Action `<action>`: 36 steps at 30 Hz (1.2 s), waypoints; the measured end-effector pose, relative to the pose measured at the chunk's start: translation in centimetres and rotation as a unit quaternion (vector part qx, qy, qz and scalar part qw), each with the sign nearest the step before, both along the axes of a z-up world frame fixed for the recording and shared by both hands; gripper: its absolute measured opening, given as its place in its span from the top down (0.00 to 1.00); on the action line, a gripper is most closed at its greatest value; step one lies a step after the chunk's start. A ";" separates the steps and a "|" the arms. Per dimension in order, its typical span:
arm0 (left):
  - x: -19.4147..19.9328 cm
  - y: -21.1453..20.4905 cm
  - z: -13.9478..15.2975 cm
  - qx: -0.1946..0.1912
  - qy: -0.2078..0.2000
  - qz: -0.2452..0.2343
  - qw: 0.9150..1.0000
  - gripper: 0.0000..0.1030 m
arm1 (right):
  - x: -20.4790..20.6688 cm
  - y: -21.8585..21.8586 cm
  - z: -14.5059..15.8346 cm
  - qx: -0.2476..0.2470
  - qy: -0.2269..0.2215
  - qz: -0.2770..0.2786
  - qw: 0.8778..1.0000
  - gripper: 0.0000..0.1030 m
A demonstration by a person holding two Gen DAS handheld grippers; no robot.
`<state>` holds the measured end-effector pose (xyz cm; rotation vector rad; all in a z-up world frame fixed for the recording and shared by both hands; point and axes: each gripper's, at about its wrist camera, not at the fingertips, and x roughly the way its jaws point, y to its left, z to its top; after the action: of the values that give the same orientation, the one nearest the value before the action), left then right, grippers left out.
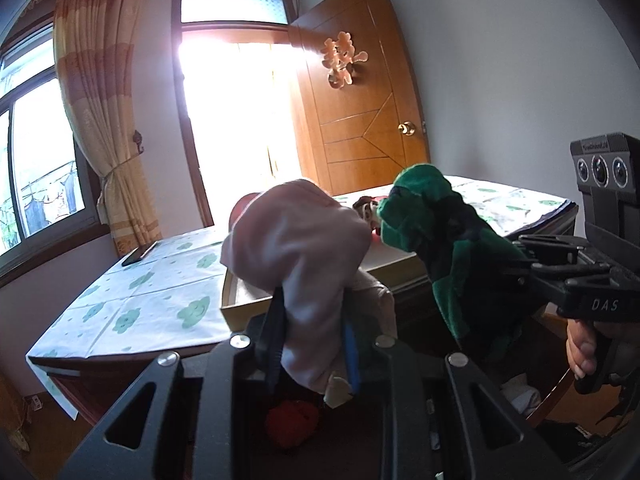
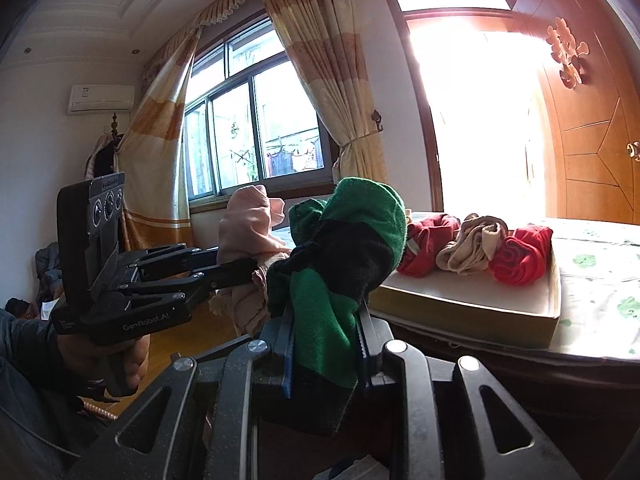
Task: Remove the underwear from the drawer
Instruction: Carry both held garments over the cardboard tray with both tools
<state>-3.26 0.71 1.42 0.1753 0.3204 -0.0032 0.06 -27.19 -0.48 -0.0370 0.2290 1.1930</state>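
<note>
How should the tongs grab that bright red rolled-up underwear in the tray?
Grip the bright red rolled-up cloth across its rounded top, coming from above. It lies bunched in the shallow cream tray, next to the beige crumpled cloth, so a sideways approach would likely hit the rim or neighbour.

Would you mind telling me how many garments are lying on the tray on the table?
3 in the right wrist view, all at the far end of the tray: a dark red garment on the left, a beige one in the middle, a bright red one on the right. More may be hidden behind the held clothes.
</note>
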 end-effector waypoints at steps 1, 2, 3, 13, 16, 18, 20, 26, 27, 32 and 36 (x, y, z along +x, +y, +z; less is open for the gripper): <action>0.3 0.1 0.3 -0.001 0.001 -0.002 1.000 0.77 | 0.1 0.0 0.2 0.000 0.000 -0.002 1.000 0.75; 0.4 0.1 0.5 -0.001 0.001 -0.004 1.000 0.77 | 0.2 -0.1 0.3 0.000 0.000 -0.003 1.000 0.75; 0.6 0.1 0.7 -0.002 0.002 -0.006 1.000 0.77 | 0.3 -0.2 0.4 0.000 0.000 -0.005 1.000 0.75; 3.2 0.5 2.3 -0.012 0.014 -0.021 1.000 0.77 | 1.5 -0.7 2.4 -0.010 -0.007 -0.027 1.000 0.75; 4.0 0.7 2.9 -0.015 0.014 -0.023 1.000 0.77 | 2.2 -0.8 2.9 -0.011 -0.003 -0.035 0.999 0.75; 4.7 0.7 3.4 -0.017 0.015 -0.025 0.999 0.77 | 2.9 -0.9 3.3 -0.011 0.001 -0.041 0.999 0.75; 5.4 0.6 3.8 -0.016 0.018 -0.027 0.999 0.77 | 3.6 -1.0 3.7 -0.013 0.005 -0.048 0.999 0.75; 7.5 0.2 4.6 -0.009 0.026 -0.034 0.999 0.77 | 5.7 -1.2 4.6 -0.015 0.017 -0.064 0.998 0.75; 8.0 0.1 4.7 -0.008 0.028 -0.035 0.999 0.77 | 6.1 -1.1 4.7 -0.016 0.019 -0.067 0.997 0.75; 10.6 -0.2 5.5 -0.007 0.046 -0.040 0.998 0.77 | 8.2 -0.7 5.5 -0.023 0.028 -0.082 0.996 0.75; 13.0 -0.4 6.2 0.001 0.056 -0.036 0.998 0.77 | 10.0 -0.4 6.7 -0.026 0.039 -0.094 0.994 0.75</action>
<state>9.75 0.28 7.64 0.1887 0.4254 -0.0844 10.09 -27.63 6.17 -0.0140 0.3249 1.0012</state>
